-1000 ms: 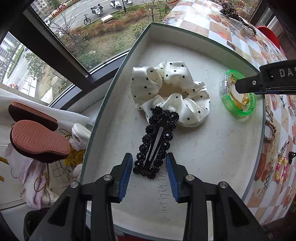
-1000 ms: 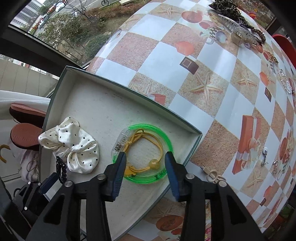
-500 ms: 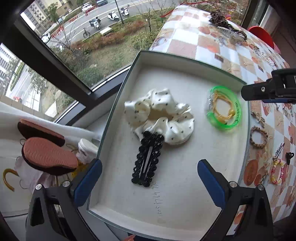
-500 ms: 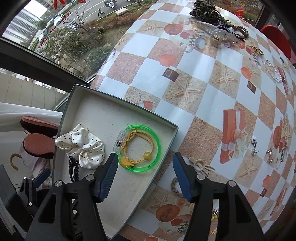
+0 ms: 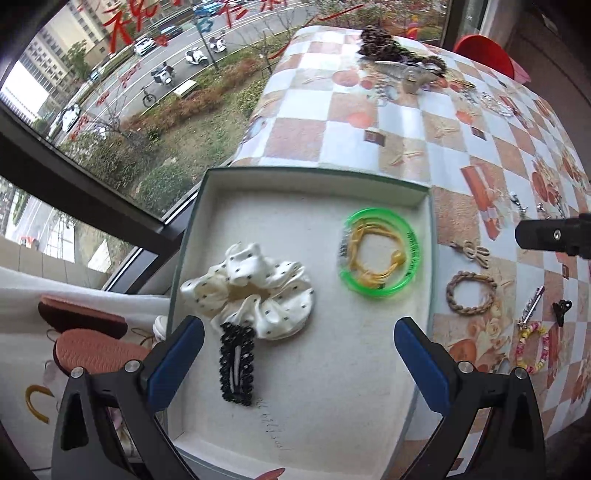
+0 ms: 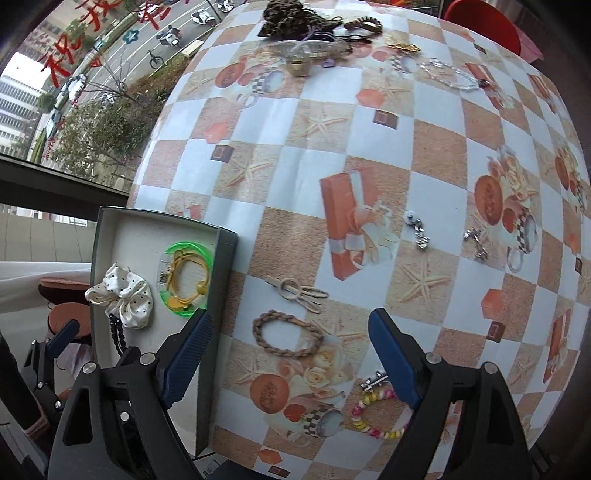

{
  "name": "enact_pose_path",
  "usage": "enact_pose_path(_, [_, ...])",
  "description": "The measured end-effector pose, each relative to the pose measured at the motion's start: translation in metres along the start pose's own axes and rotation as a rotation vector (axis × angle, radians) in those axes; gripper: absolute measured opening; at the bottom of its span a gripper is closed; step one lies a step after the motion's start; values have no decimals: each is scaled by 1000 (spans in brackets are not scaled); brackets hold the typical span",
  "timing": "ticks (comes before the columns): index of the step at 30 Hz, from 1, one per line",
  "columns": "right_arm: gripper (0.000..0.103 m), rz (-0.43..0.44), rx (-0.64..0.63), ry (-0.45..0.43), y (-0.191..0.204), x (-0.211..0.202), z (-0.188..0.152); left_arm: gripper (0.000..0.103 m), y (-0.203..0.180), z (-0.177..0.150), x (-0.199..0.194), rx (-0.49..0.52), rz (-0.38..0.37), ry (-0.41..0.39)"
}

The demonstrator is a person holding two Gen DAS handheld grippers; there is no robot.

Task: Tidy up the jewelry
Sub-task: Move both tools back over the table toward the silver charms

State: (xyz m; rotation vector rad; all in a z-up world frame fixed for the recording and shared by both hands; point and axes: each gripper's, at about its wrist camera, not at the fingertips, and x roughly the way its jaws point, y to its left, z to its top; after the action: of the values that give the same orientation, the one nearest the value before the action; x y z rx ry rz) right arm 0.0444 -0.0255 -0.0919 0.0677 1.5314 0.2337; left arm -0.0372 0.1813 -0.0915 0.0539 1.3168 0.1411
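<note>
A shallow grey-green box [image 5: 430, 258] [image 6: 221, 280] lies at the table's left edge. In it lie a white dotted scrunchie [image 5: 255, 291] [image 6: 125, 295], a black beaded hair clip [image 5: 237, 363] and a green bangle with a yellow cord [image 5: 380, 256] [image 6: 186, 277]. My left gripper [image 5: 299, 358] is open and empty, raised above the box. My right gripper [image 6: 290, 354] is open and empty above the table, right of the box, over a braided brown ring [image 6: 286, 334] [image 5: 470, 292]. A beige hair clip [image 6: 301, 291] and a pastel bead bracelet [image 6: 373, 413] [image 5: 532, 347] lie near it.
Silver earrings [image 6: 419, 232] lie mid-table on the checkered cloth [image 6: 369, 140]. A pile of hair ties and clips [image 6: 314, 33] sits at the far edge. A window and street lie to the left, shoes [image 5: 92, 347] below the box. A red chair [image 5: 484, 50] stands far right.
My left gripper opened, let go of the black hair clip and drew back up from the box. My right gripper opened wider and moved right from over the bangle to above the table.
</note>
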Motion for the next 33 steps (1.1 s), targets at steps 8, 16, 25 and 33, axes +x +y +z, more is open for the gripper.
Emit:
enact_pose_path(8, [88,-39,127,5,-67,-8,-21,103,-31,13,-2,67,-37,15])
enact_pose_path(16, [88,-71,238,-1,-128,-19,-40,103,-65,24,-5,118,-49,26])
enact_pose_path(25, [88,-90,327,12,-181,-19,-65,103,-113,38,-3,214,-121,51])
enact_pose_path(33, [88,-96,314,38,-198,-11,-85,103,-153,54,8,213,-224,110])
